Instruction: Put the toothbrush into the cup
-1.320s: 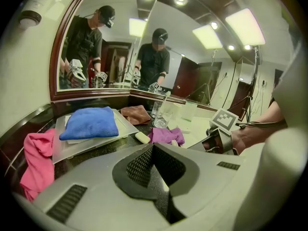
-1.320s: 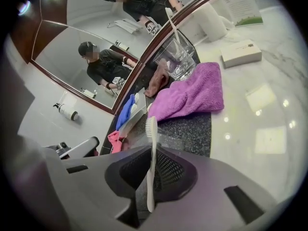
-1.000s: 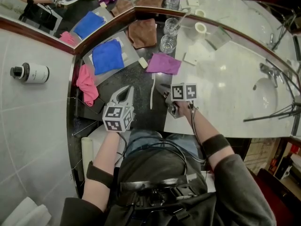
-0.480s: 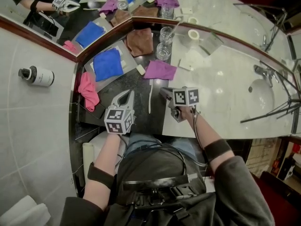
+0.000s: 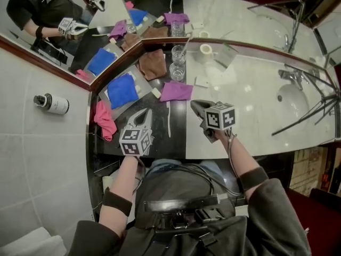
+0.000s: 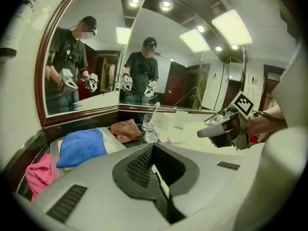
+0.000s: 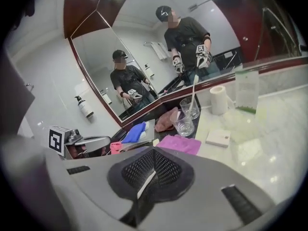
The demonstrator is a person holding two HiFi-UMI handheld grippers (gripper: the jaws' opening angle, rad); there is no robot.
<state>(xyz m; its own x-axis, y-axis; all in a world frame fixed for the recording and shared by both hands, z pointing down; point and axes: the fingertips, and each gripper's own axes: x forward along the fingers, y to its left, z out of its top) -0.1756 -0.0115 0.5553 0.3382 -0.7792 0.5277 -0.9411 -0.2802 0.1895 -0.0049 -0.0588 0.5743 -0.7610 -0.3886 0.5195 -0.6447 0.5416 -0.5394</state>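
Bright recessed ceiling lights [image 6: 166, 5] at 12 o'clock in both gripper views light the room evenly, the pale counter [image 5: 250, 84] shows mild glare, shadows are soft, and strong fisheye bending darkens and blurs every edge.

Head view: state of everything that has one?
White plastic toothbrush: lying flat on the dark counter, ungripped.
Near clear glass cup: upright, empty.
Far clear glass cup: upright, second toothbrush inside.
Left hand-held gripper: shut, empty.
Right hand-held gripper: jaws just closed, shut, empty.
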